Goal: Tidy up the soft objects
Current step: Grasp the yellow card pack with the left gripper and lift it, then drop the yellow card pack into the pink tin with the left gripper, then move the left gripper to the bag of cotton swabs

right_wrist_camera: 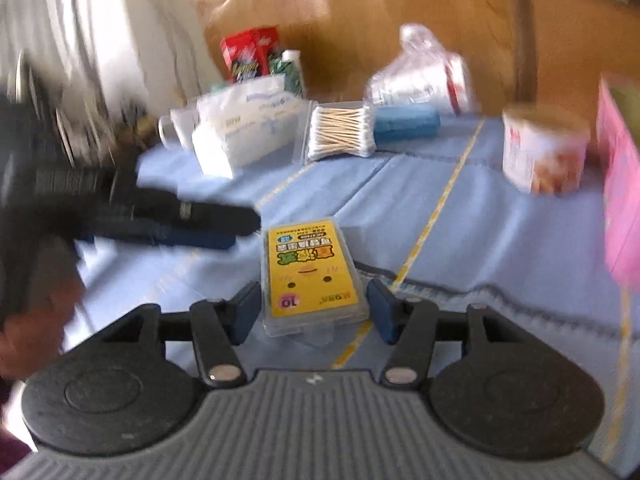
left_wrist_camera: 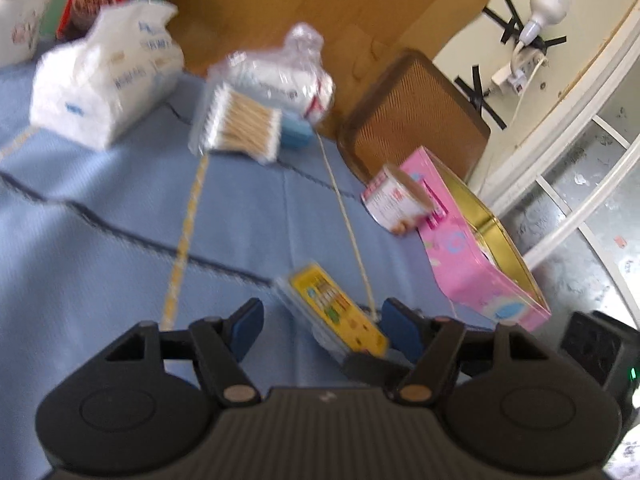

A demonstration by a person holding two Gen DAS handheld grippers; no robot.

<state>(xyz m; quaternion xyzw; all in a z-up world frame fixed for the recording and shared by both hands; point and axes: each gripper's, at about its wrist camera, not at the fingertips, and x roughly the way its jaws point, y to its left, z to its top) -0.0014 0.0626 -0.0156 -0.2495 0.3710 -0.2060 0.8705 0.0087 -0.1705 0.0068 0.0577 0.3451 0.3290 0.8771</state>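
A clear pack with a yellow label (right_wrist_camera: 312, 276) lies on the blue cloth (right_wrist_camera: 460, 240). My right gripper (right_wrist_camera: 313, 310) is open, its blue pads on either side of the pack's near end. The pack also shows in the left wrist view (left_wrist_camera: 336, 312), between the pads of my open left gripper (left_wrist_camera: 324, 330), nearer the right pad. The left gripper's fingers (right_wrist_camera: 192, 220) reach in from the left in the right wrist view, tips just left of the pack. A white tissue pack (left_wrist_camera: 108, 76), a cotton swab pack (left_wrist_camera: 240, 122) and a crumpled clear bag (left_wrist_camera: 288, 76) lie farther back.
An open pink tin box (left_wrist_camera: 476, 248) with a gold inside stands at the right, a small can (left_wrist_camera: 396, 200) beside it. A blue block (right_wrist_camera: 404, 124) lies behind the swabs. A red box (right_wrist_camera: 248, 54), a green bottle (right_wrist_camera: 290, 70) and a brown chair (left_wrist_camera: 412, 116) are at the back.
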